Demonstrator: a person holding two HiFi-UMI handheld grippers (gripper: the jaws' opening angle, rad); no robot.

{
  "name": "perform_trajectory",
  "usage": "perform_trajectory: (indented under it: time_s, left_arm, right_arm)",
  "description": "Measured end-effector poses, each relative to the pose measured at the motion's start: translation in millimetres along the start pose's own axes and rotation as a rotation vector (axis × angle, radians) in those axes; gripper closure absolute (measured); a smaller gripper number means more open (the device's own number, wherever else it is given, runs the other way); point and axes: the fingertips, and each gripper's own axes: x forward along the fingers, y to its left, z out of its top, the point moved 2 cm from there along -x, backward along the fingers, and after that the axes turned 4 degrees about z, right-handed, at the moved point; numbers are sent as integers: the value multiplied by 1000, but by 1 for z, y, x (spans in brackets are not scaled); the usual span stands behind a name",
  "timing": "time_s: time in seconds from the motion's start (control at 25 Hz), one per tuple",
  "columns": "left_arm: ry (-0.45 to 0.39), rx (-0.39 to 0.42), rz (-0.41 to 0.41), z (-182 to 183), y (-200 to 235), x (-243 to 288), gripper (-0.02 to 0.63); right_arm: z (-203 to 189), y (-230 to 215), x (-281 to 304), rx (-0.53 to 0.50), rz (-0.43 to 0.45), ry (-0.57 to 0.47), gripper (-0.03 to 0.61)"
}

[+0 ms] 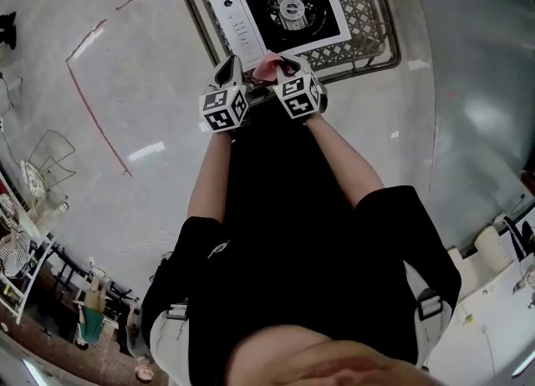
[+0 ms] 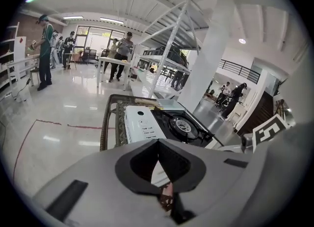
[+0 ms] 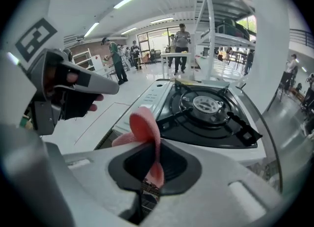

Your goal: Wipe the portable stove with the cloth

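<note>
The portable stove [image 1: 288, 8], white with a black burner well, sits on a wicker-topped table [image 1: 368, 42]. My two grippers hover side by side at its near edge. A pink cloth [image 1: 268, 65] sticks up from my right gripper [image 1: 288, 65], whose jaws are shut on it; in the right gripper view the cloth [image 3: 144, 125] folds over the stove [image 3: 206, 113]. My left gripper [image 1: 227, 65] is just left of the cloth, jaws closed together with nothing in them. In the left gripper view that gripper [image 2: 158, 142] points at the stove's control panel [image 2: 142, 123].
A red tape line [image 1: 92, 109] runs over the glossy floor left of the table. Wire racks [image 1: 33, 175] stand at the lower left, a white counter [image 1: 493, 309] at the lower right. People [image 2: 45, 49] and white shelving [image 2: 171, 39] are far behind.
</note>
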Motion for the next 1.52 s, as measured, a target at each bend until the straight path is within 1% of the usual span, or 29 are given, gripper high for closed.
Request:
perform_trajectory:
  time_s: [0.24,0.52,0.6,0.68,0.84,0.92,1.0,1.16,1.24,1.36,1.52]
  left_arm:
    - [20,14,-50,-1,-14,15,614]
    - [29,24,-117,6,-29,27,614]
    - [33,23,-130,7,-34,31,614]
    - [40,39,-132,10,-38,41,614]
    - [17,45,-105,22,-53,56,614]
    - [10,47,-70,24,-55,64,614]
    - [9,32,-35,22,-60,68,614]
    - [20,21,-12,21,-77,74,614]
    - [21,15,-2,21,-84,79,614]
    - [21,19,14,19,-92,84,614]
    - [20,36,12,20,-110,92,614]
  right_arm:
    - [-5,-10,-6,34,-35,9,554]
    - [-8,-43,-16,77,-120,20,554]
    - [-3,-48,-17,84,-117,21,554]
    - [2,-57,-13,79,-109,18,554]
    - [5,-79,-17,-1,-107,26,554]
    - [1,-84,-15,-25,-73,27,554]
    - [-2,-86,-16,-44,-28,22,554]
    - [-2,-91,-17,-113,30,12,554]
    - [-1,-96,-18,-124,43,6,554]
    - [-6,-102,-23,-114,51,1,554]
    - [-15,-118,-36,-118,47,0,554]
